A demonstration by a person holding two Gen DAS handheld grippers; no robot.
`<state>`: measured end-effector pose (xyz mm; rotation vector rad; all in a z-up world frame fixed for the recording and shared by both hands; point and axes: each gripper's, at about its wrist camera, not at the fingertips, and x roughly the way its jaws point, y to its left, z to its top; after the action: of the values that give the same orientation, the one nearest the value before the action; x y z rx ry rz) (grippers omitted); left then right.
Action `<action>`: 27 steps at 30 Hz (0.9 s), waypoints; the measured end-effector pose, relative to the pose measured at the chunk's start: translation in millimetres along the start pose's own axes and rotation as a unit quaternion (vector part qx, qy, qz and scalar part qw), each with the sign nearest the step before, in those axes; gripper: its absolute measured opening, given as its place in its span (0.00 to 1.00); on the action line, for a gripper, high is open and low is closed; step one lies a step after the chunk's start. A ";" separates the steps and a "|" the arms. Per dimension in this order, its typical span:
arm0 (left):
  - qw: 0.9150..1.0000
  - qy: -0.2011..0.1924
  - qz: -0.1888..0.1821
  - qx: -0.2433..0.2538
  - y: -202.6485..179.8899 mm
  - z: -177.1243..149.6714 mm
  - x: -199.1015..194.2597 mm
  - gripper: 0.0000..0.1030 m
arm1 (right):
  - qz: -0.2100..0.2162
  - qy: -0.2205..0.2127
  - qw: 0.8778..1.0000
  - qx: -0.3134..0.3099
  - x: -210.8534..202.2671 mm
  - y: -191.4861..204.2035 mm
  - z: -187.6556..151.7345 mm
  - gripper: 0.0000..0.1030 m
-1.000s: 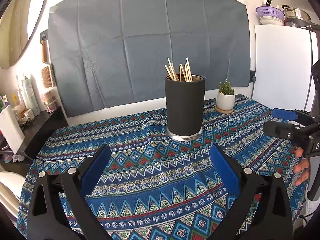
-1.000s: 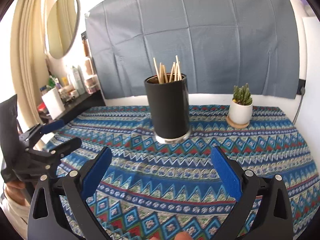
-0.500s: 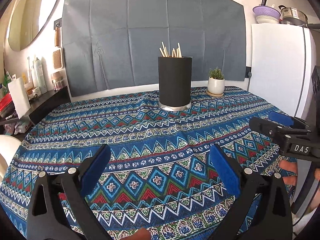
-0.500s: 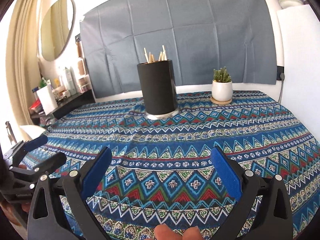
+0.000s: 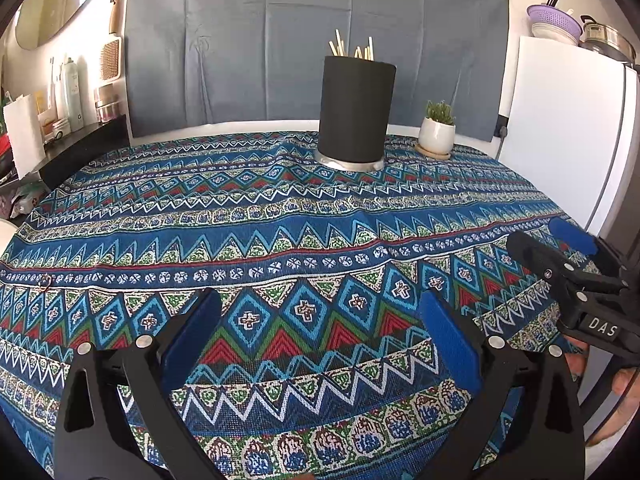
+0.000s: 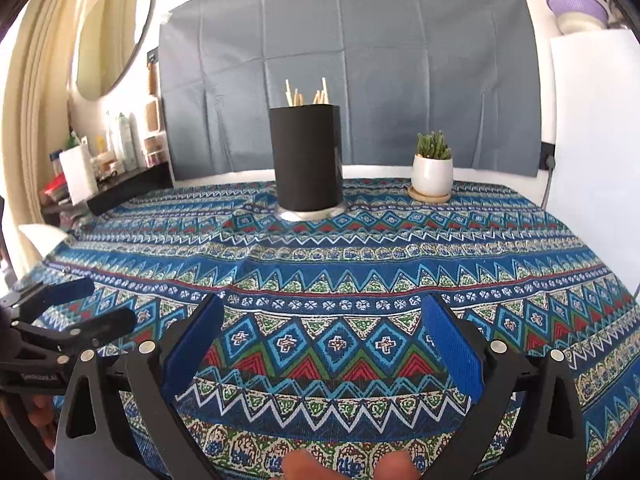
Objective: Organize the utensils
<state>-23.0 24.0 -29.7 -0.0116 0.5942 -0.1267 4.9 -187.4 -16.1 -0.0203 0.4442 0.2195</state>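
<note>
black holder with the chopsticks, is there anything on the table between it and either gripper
Nothing visible. Only bare patterned tablecloth lies between the open right gripper and the black holder, and likewise ahead of the open left gripper. The small potted plant stands off to the holder's right, out of both paths.

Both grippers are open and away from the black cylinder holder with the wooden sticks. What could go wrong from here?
1. The tall black cylinder holder stands on a loose patterned tablecloth; a push from the open right gripper might tip it and spill the thin wooden sticks.
2. The small white potted plant stands near the holder and could be hit.
3. The open left gripper might snag the cloth.
</note>
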 end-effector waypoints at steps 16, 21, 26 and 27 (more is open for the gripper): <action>0.999 -0.030 0.012 0.012 -4.3 -4.6 -8.1 0.94 | -0.036 -0.003 0.999 -0.027 -2.6 10.9 -10.1 0.92; 0.999 -0.035 0.015 0.023 -7.6 -5.7 -9.8 0.94 | -0.032 0.011 0.999 -0.020 1.6 7.9 -8.9 0.92; 0.999 -0.037 0.013 0.023 -8.2 -5.4 -9.7 0.94 | -0.029 0.012 0.999 -0.020 1.9 7.5 -9.0 0.92; 0.999 -0.037 0.014 0.023 -8.1 -5.3 -9.6 0.94 | -0.029 0.012 0.999 -0.020 2.2 7.8 -8.7 0.92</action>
<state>-34.7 17.4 -28.3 0.0357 0.5181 -0.1116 1.4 -179.9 -24.7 -0.0758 0.4630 0.1716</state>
